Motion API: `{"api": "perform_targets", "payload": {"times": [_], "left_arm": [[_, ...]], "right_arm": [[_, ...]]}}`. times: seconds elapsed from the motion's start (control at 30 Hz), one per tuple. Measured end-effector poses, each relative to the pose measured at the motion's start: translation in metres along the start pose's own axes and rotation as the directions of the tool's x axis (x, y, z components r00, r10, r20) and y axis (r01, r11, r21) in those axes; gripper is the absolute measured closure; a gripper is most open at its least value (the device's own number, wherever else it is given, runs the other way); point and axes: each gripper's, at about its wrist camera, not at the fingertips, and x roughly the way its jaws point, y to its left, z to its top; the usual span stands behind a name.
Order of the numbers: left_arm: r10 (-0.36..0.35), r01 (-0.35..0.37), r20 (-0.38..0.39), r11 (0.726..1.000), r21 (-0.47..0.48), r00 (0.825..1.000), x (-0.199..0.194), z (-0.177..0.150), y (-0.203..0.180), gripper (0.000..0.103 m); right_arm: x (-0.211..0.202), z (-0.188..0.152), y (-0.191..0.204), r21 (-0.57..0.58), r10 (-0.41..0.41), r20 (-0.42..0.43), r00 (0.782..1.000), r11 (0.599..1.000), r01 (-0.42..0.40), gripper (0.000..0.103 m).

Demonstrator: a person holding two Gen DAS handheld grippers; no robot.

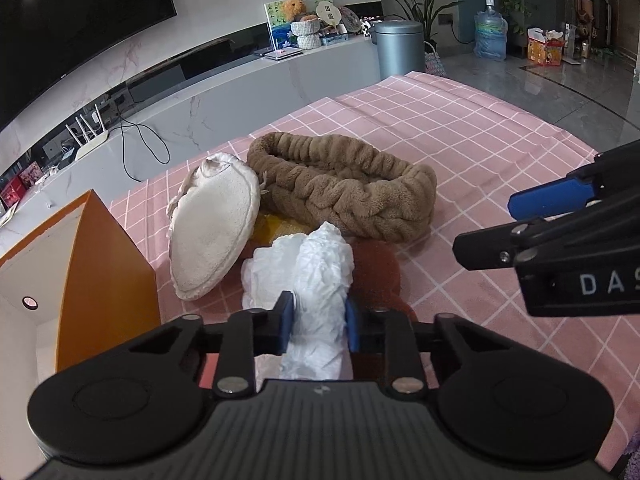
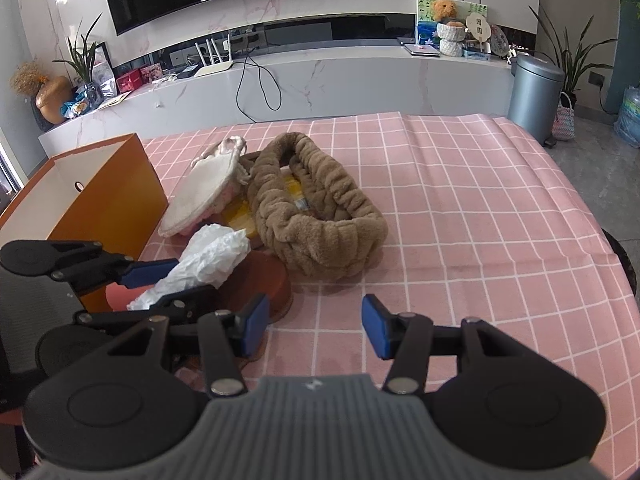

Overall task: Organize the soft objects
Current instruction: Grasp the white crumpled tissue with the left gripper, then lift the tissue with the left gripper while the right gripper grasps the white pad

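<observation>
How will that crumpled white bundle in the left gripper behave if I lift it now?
The white bundle looks thin and crinkled, so it is probably very light. It sags past the left gripper, so expect it to droop. Its loose folds may slip or unfurl over the brown pad.

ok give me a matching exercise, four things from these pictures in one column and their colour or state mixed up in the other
Things:
1. headband
2. box
3. white crumpled bag
4. right hand-held gripper

Colour or state:
a. orange, open at the top
b. open, nothing between its pads
c. brown, braided, lying on the pink checked cloth
d. gripped by the left hand-held gripper

Pairs: 1-c, 2-a, 3-d, 4-b
</observation>
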Motion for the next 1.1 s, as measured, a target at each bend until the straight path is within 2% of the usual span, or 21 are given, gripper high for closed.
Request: {"api": "perform_targets", "payload": {"times": [0.03,0.2,0.4,0.57,0.67,0.87,1.1], "left_arm": [[0.000,0.000,0.000,1.000,-0.005,1.000,-0.001,0.000,0.001,0.083],[0.004,-0.003,0.037,0.999,-0.037,0.999,-0.012,0.004,0.006,0.087],[0.001,0.009,0.086,0.993,-0.120,0.996,-0.038,0.013,0.025,0.088],[-0.012,0.043,0.138,0.974,-0.224,0.990,-0.067,0.023,0.050,0.088],[0.023,0.018,0.152,0.965,-0.262,0.988,-0.078,0.032,0.066,0.088],[0.101,-0.034,0.192,0.946,-0.323,0.976,-0.084,0.043,0.096,0.088],[0.119,-0.041,0.197,0.932,-0.361,0.973,-0.070,0.044,0.118,0.088]], "right_arm": [[0.000,0.000,0.001,-0.003,0.002,-0.001,1.000,1.000,-0.002,0.051],[-0.001,0.003,0.006,-0.014,0.014,0.003,1.000,1.000,-0.014,0.051],[-0.001,0.010,0.012,-0.028,0.029,0.013,1.000,0.999,-0.028,0.051],[0.007,0.026,0.026,-0.066,0.072,0.006,0.997,0.995,-0.071,0.051],[0.014,0.042,0.040,-0.088,0.106,0.016,0.994,0.991,-0.105,0.051],[0.044,0.072,0.063,-0.095,0.157,0.005,0.988,0.983,-0.155,0.045],[0.095,0.094,0.073,-0.085,0.154,-0.042,0.987,0.984,-0.157,0.044]]}}
